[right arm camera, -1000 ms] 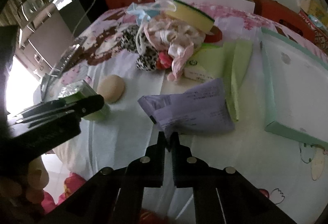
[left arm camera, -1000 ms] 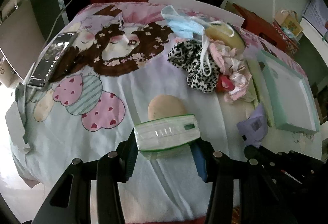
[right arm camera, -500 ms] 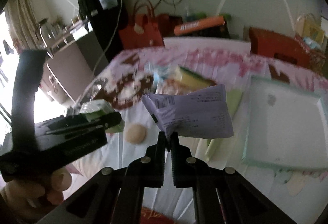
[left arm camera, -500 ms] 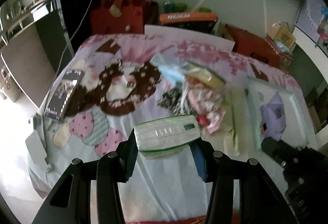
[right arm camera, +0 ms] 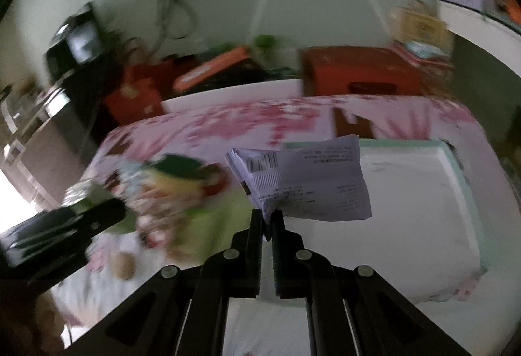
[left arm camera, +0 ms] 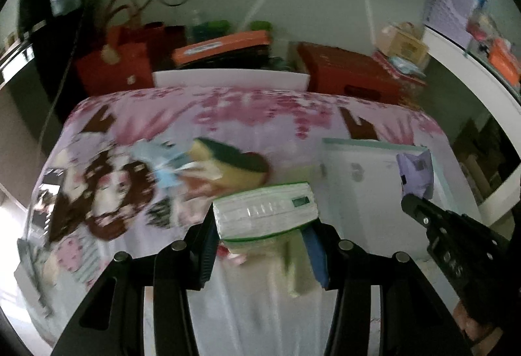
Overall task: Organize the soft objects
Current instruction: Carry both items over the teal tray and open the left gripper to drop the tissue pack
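Soft things lie heaped on your bed (left arm camera: 260, 125): a sponge (left arm camera: 228, 160) and a face mask (left arm camera: 162, 160), left of the pale tray (right arm camera: 423, 225). Your left tool (left arm camera: 260, 234) clamps a tissue pack (left arm camera: 265, 212) above the bed. Your right tool (right arm camera: 267, 222) pinches a purple packet (right arm camera: 309, 190) over the tray.

Glossy plastic-wrapped tissue pack (left arm camera: 265, 214), crinkled lilac plastic pouch (right arm camera: 306, 185), printed cloth bedsheet (left arm camera: 260, 115), smooth matt tray (right arm camera: 423, 203)

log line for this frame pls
left gripper: shut on tissue pack | right gripper: shut on lilac packet | both lifted, near tray
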A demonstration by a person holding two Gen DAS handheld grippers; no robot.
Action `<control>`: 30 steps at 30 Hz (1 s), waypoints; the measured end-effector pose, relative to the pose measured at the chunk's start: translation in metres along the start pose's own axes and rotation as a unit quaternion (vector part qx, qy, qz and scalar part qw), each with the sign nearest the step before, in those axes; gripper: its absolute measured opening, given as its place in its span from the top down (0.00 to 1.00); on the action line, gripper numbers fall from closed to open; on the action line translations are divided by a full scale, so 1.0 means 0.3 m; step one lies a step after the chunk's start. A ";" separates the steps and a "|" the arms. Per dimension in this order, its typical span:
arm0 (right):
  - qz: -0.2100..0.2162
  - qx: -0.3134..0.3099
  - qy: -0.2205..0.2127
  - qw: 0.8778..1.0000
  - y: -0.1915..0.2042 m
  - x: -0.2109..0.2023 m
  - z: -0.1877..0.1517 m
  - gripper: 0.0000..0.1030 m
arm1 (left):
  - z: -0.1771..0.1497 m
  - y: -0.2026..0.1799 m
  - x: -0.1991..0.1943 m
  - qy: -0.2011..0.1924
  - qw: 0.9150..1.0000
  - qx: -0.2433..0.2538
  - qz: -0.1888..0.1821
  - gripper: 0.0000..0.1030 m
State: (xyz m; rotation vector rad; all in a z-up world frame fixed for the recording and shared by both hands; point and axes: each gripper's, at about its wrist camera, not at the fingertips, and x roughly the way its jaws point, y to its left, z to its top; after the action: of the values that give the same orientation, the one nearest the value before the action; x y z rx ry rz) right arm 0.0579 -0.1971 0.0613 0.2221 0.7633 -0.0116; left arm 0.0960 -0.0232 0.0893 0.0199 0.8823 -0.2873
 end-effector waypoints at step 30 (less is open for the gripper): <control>-0.153 0.143 0.033 0.977 -0.508 0.192 0.043 0.94 | 0.042 -0.455 0.419 0.042 0.990 0.092 -0.094 0.51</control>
State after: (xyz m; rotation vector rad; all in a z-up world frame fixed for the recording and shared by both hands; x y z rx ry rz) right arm 0.0947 -0.3444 0.0009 0.3788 0.8561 -0.4101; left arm 0.1460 -0.1864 0.0153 0.1203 0.9407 -0.5475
